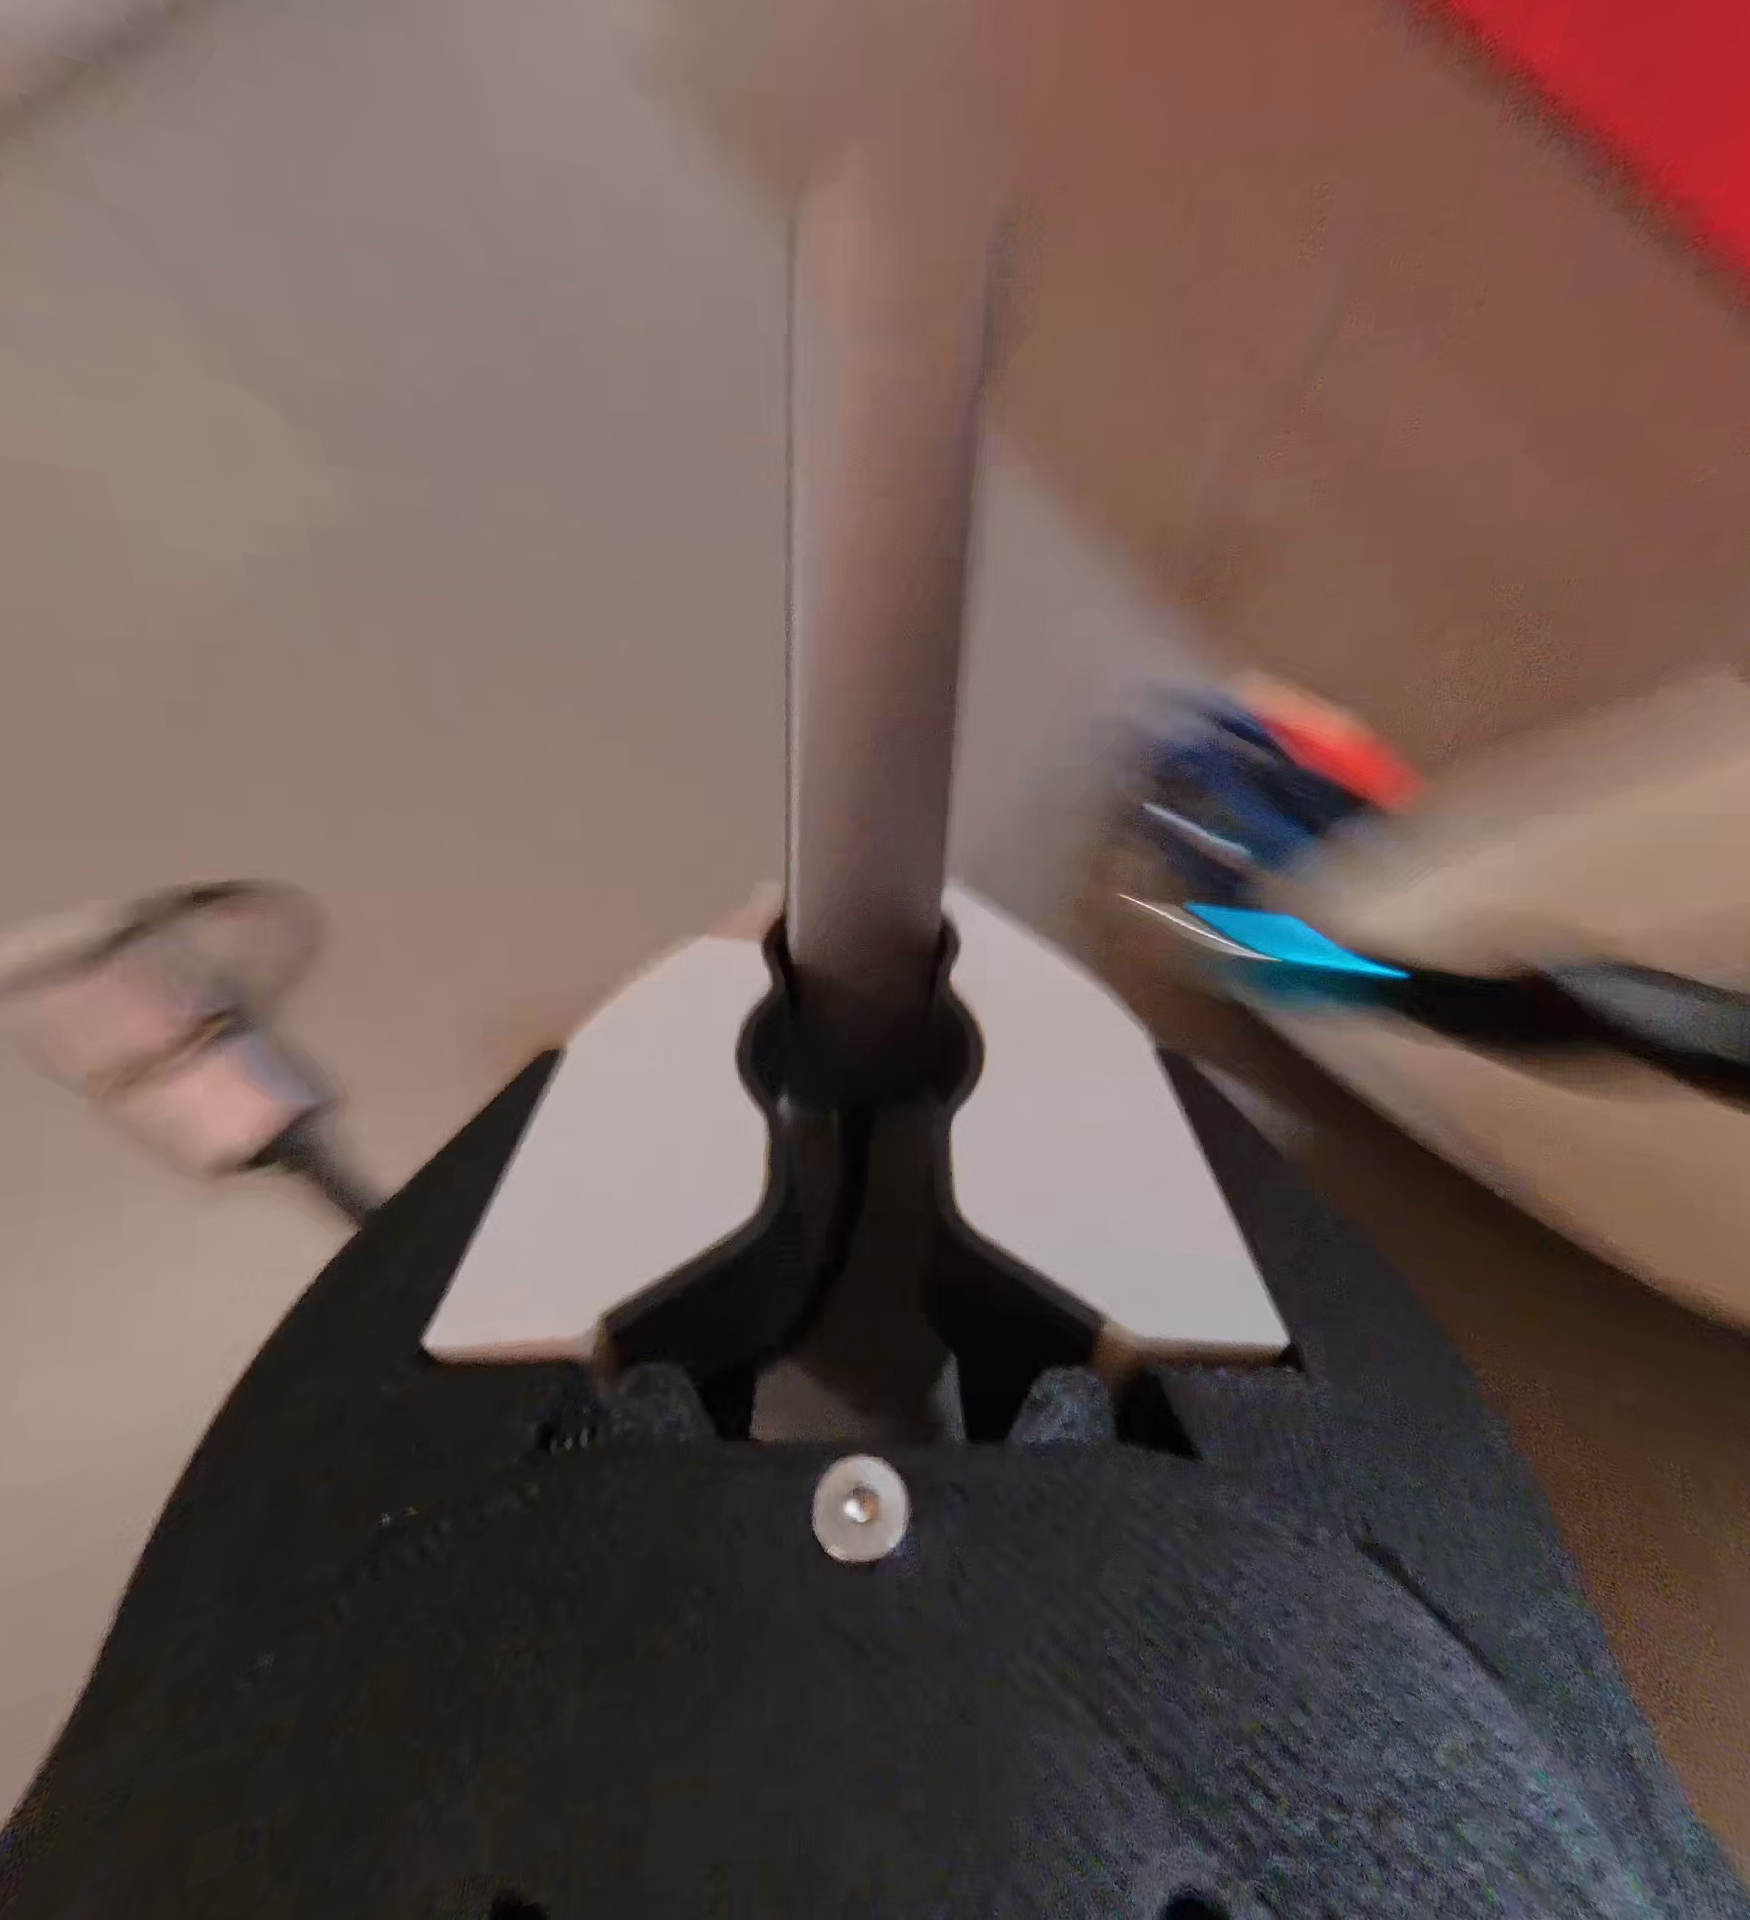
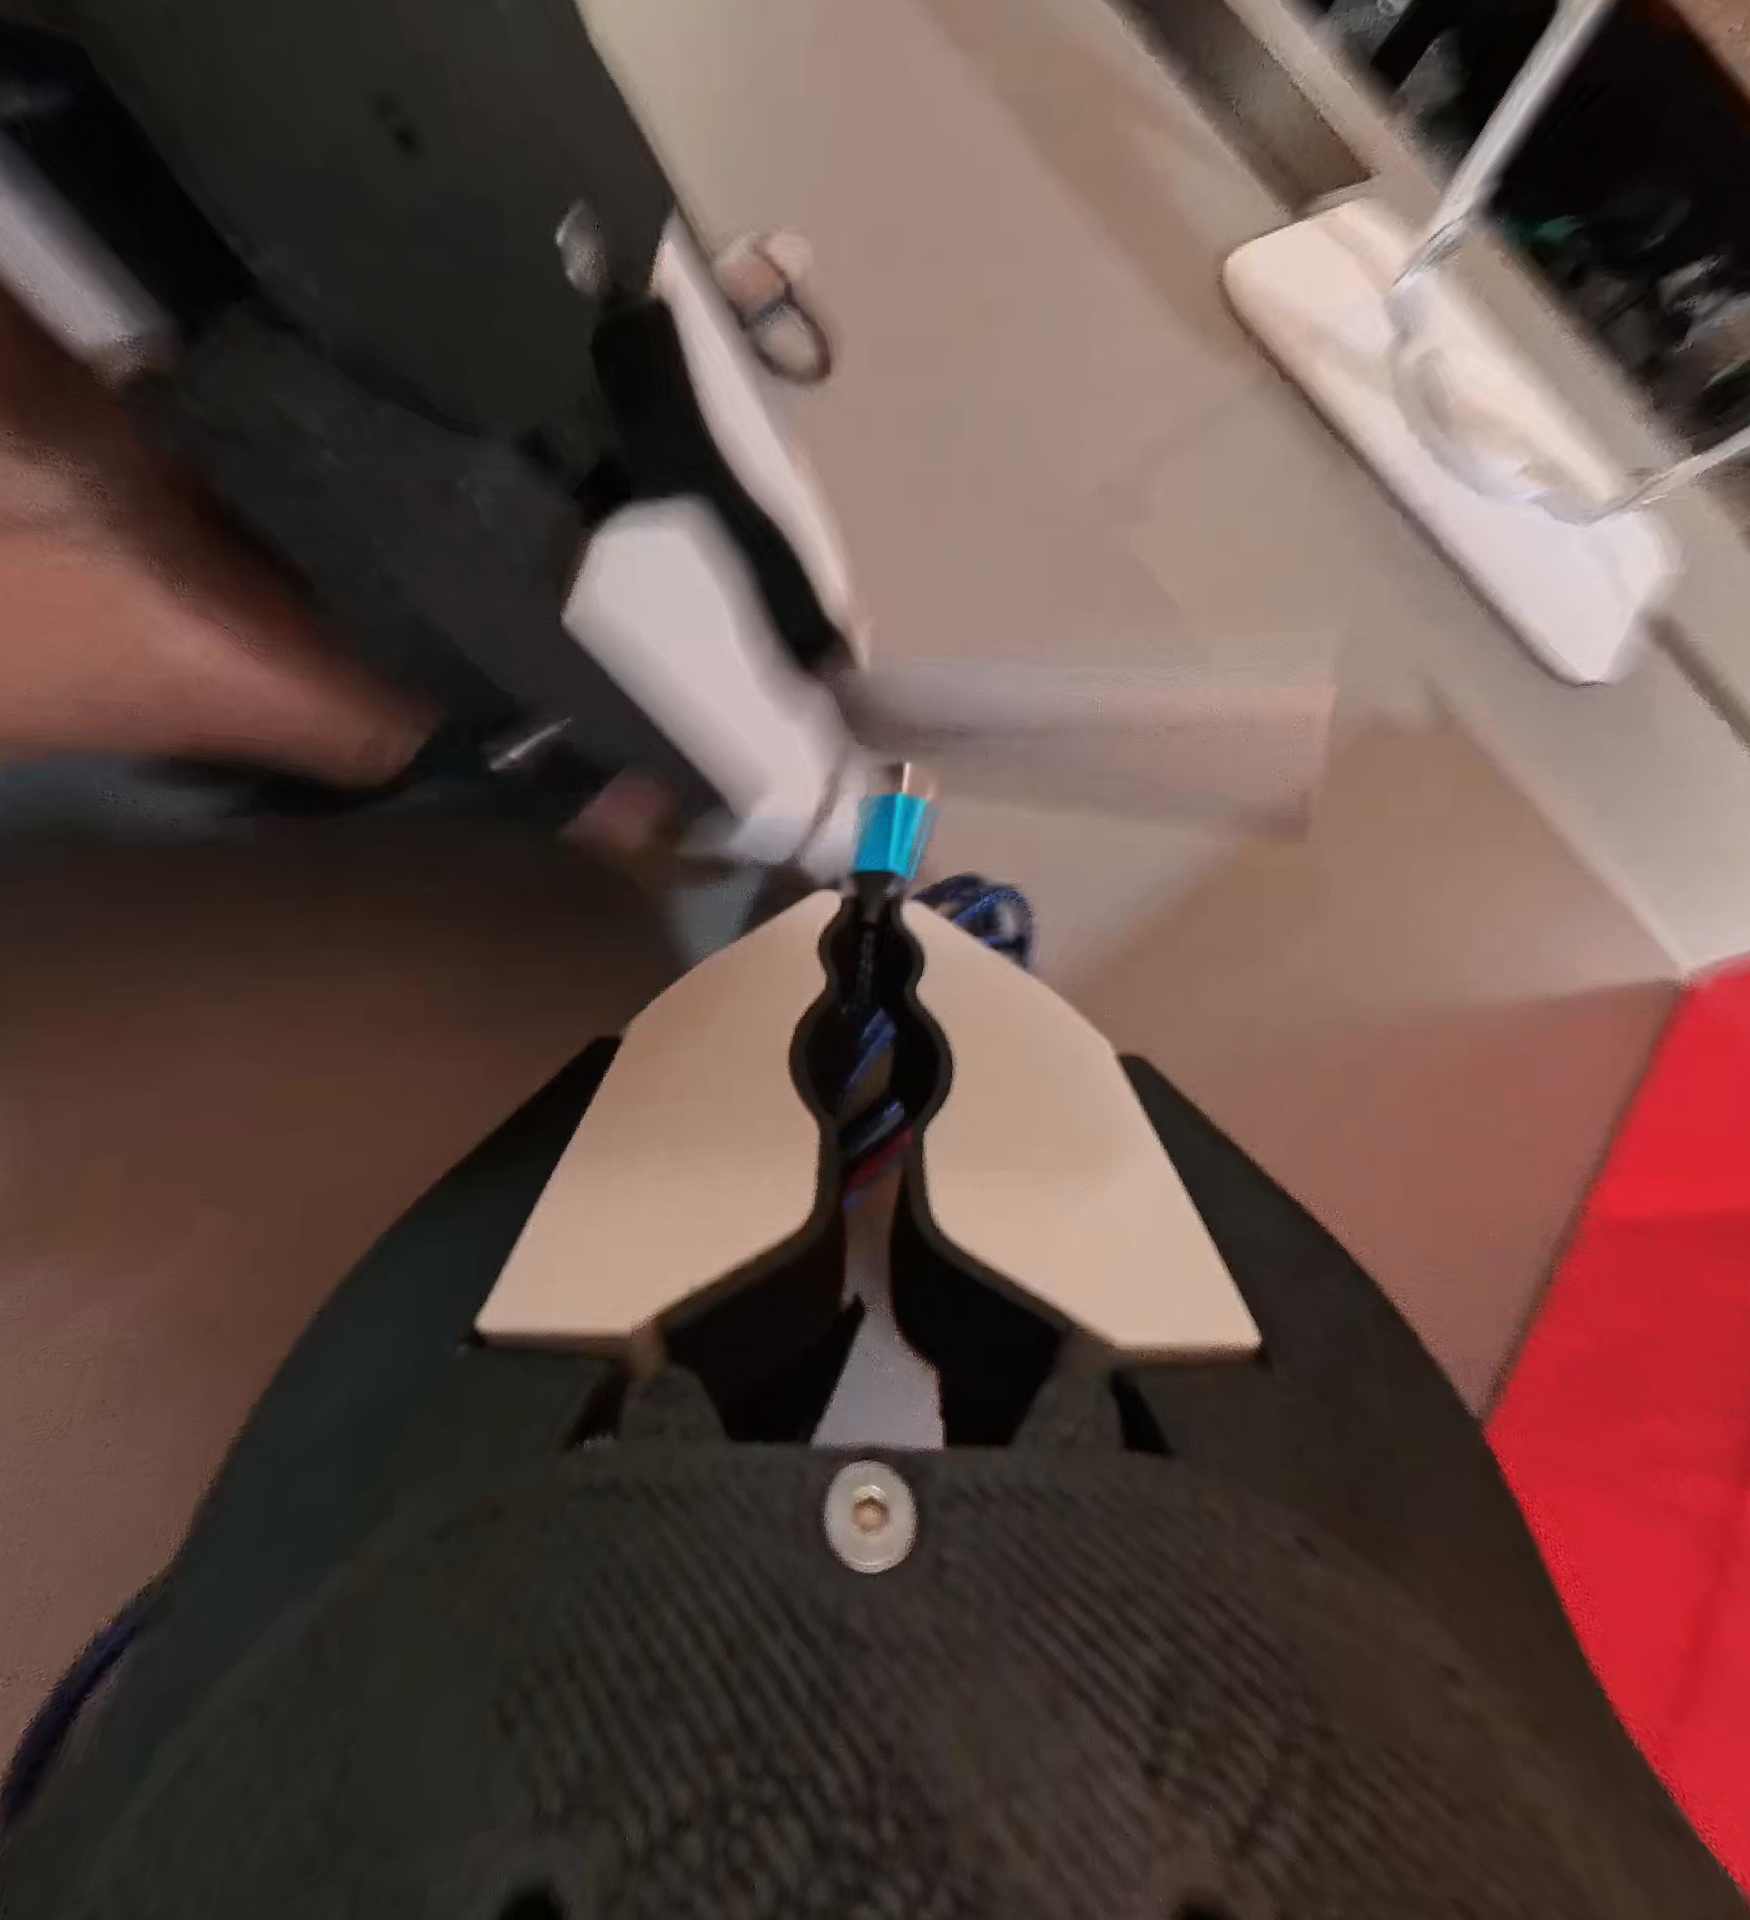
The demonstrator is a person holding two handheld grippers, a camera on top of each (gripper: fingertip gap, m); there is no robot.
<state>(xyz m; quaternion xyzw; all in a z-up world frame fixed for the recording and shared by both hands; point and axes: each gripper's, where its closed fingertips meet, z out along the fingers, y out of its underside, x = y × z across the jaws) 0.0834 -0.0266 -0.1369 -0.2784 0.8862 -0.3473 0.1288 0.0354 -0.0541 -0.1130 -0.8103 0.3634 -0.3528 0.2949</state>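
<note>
- The left gripper (image 1: pixel 863 997) has its fingers closed on a flat, pale grey slab (image 1: pixel 881 582), a slim device held by one end so the rest juts forward; that grip seems meant to keep its edge steady and reachable.
- The right gripper (image 2: pixel 873 935) has its fingers closed on a braided cable (image 2: pixel 876 1101) just behind its blue plug (image 2: pixel 892 831), so the metal tip sticks out free, almost touching the slab's edge.
- Near the slab on the beige worktop (image 2: pixel 1110 468) lie a small metal ring (image 2: pixel 783 301) and, farther off, a white tray (image 2: pixel 1473 499) under a clear plastic piece.
- A red cloth (image 2: pixel 1702 1299) lies to the right of the slab.
- Motion blur hides whether the plug has met a port.
</note>
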